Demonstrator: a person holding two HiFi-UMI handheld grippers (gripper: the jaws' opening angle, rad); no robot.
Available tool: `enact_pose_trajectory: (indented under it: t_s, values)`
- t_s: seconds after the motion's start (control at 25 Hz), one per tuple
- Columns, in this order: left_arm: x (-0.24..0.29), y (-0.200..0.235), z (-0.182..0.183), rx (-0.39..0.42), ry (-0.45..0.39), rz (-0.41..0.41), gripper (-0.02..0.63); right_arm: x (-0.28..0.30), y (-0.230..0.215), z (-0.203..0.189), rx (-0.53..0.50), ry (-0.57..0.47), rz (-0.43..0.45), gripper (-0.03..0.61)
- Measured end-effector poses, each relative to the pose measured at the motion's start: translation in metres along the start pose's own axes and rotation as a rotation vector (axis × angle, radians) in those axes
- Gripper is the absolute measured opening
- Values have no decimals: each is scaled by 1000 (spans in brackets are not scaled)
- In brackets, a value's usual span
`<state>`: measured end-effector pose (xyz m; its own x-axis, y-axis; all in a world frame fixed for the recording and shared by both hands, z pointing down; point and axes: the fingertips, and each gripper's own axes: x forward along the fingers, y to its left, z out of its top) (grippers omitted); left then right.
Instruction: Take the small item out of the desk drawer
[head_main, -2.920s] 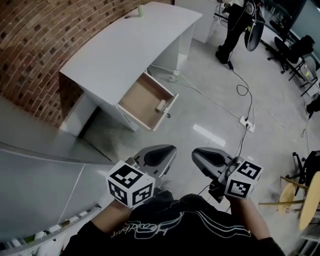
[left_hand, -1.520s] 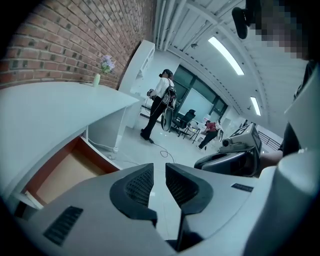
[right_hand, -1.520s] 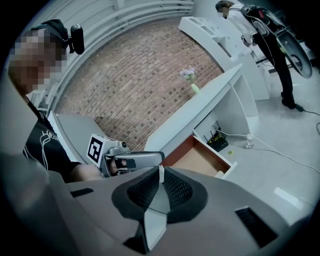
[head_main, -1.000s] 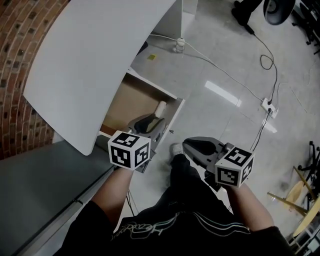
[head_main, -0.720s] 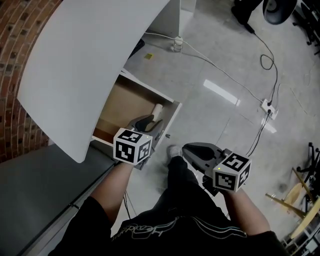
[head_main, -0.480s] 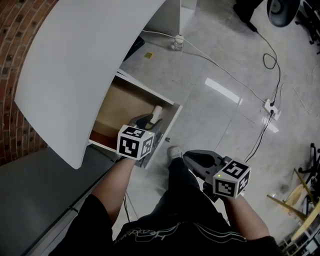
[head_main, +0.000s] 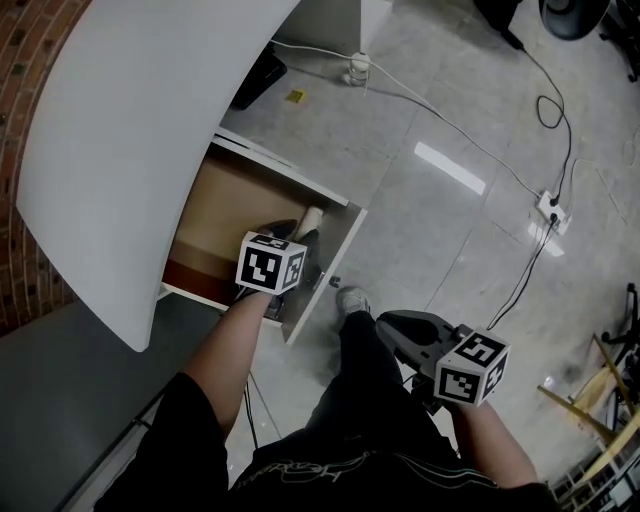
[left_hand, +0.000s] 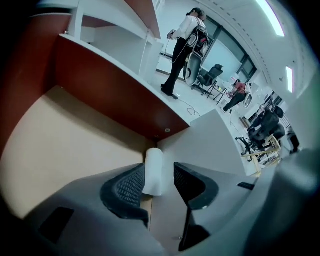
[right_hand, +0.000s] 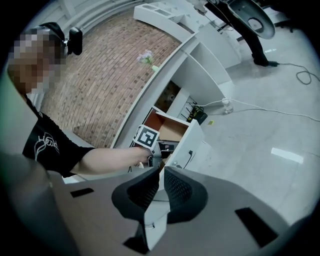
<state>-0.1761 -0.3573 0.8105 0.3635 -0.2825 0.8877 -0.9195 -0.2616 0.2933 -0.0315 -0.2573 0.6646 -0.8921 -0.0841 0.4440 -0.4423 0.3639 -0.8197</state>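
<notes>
The desk drawer (head_main: 225, 200) stands pulled open under the white desk top (head_main: 130, 120). A small white cylinder (head_main: 311, 216) lies in its front right corner. My left gripper (head_main: 295, 240) reaches down into the drawer. In the left gripper view the cylinder (left_hand: 153, 170) lies between the left gripper's (left_hand: 159, 175) jaws, which are opening; a gap shows beside the right pad. The drawer's tan floor (left_hand: 65, 145) spreads to the left. My right gripper (head_main: 395, 325) hangs low over the floor, away from the drawer, jaws together and empty (right_hand: 160, 182).
A brick wall (head_main: 30, 60) runs behind the desk. A cable and a power strip (head_main: 553, 208) lie on the grey floor at the right. A small bottle (head_main: 358, 68) and a black box (head_main: 262, 75) sit by the desk's foot. A person (left_hand: 182, 45) stands farther back.
My left gripper has pushed forward and down into the drawer until its jaws straddle the white cylinder. The right gripper has stayed low by my side.
</notes>
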Motion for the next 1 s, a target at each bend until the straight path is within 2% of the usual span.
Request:
enact_pose_trajectory:
  t_s: [0.16, 0.4, 0.64, 1.0]
  values:
    - [16, 7, -5, -30, 23, -18, 175, 11, -4, 0, 30, -10, 13, 58]
    - [32, 12, -7, -18, 72, -29, 173, 22, -5, 4, 37, -6, 40, 58]
    - [40, 18, -13, 5, 106, -18, 158, 25, -13, 2, 60, -13, 34, 58]
    - [43, 16, -12, -6, 116, -52, 144, 24, -25, -5, 69, -1, -2, 58]
